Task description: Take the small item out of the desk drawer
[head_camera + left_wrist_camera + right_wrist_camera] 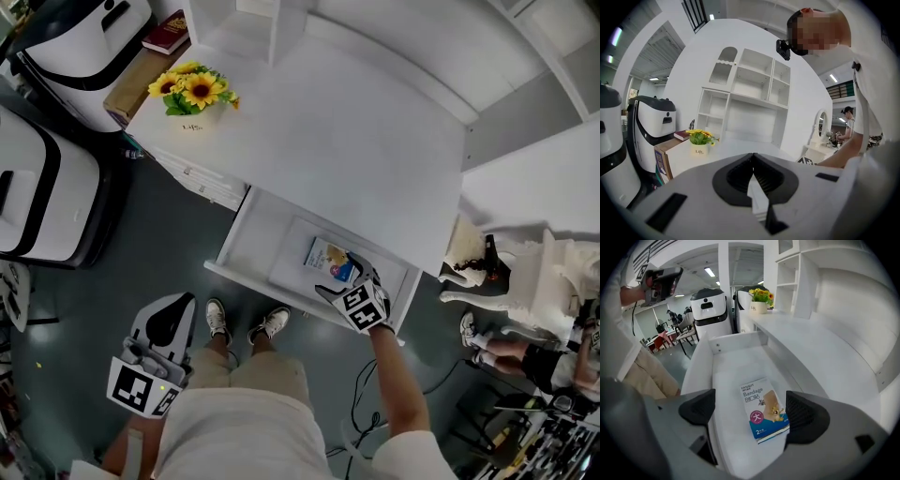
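Observation:
The white desk drawer (246,236) stands pulled out. A small bandage box (331,259), white and blue, lies flat on its floor. My right gripper (349,286) hovers just over the drawer's front right part, open, its dark pads (805,417) on either side of the bandage box (764,408) and not touching it. My left gripper (155,356) hangs low at the person's left side, away from the desk, its jaws pressed together with nothing between them (753,180).
A pot of sunflowers (194,92) stands on the white desk top (337,131), with a red book (167,32) on a cardboard box behind it. White robot units (42,192) stand left of the desk. A white dressing table (525,272) stands at the right.

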Demonstrator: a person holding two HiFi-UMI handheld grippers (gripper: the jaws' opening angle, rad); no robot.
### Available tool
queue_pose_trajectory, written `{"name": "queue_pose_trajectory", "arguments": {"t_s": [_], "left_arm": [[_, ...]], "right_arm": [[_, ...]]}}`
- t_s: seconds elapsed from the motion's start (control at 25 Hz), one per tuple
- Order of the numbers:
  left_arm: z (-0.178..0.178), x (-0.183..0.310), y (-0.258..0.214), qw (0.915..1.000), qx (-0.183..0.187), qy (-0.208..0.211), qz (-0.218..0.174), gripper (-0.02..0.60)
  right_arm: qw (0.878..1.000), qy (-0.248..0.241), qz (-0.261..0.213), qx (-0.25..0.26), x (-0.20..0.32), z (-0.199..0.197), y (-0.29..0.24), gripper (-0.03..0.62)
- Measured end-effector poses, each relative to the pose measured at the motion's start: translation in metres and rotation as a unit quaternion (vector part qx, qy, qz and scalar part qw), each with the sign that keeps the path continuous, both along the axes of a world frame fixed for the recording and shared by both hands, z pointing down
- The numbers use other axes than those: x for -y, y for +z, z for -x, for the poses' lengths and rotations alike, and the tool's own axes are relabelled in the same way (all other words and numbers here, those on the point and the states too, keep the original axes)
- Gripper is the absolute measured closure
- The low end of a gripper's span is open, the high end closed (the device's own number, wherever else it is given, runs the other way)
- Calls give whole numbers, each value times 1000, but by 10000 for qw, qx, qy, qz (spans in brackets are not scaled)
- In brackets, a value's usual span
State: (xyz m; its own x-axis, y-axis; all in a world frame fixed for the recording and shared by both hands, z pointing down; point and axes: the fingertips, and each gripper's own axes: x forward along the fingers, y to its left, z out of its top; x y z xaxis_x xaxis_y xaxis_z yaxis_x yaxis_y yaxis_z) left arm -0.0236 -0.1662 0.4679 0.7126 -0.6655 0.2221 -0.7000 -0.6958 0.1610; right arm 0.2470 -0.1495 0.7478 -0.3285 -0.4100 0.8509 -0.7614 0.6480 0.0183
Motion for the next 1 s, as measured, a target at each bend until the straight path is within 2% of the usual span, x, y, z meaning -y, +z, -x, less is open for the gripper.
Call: {"name": "queue_pose_trajectory", "arguments": {"t_s": [0.24,0.4,0.56,1.0], "left_arm": [[12,-1,13,9998,90,-27,150,568],[19,-3,19,9997,99,-58,202,568],[32,-7,24,9994,140,-162,260,568],[49,-6,32,9984,204,-377,370,568]], "right_arm": [[9980,-421,296,-381,10,2,29,126],[9934,-690,622,-676,14,-1,53,125],[9879,-934,757,-981,21,-4,67,122],[9767,-1261,1402,-1028,24,-6,93,120]]}}
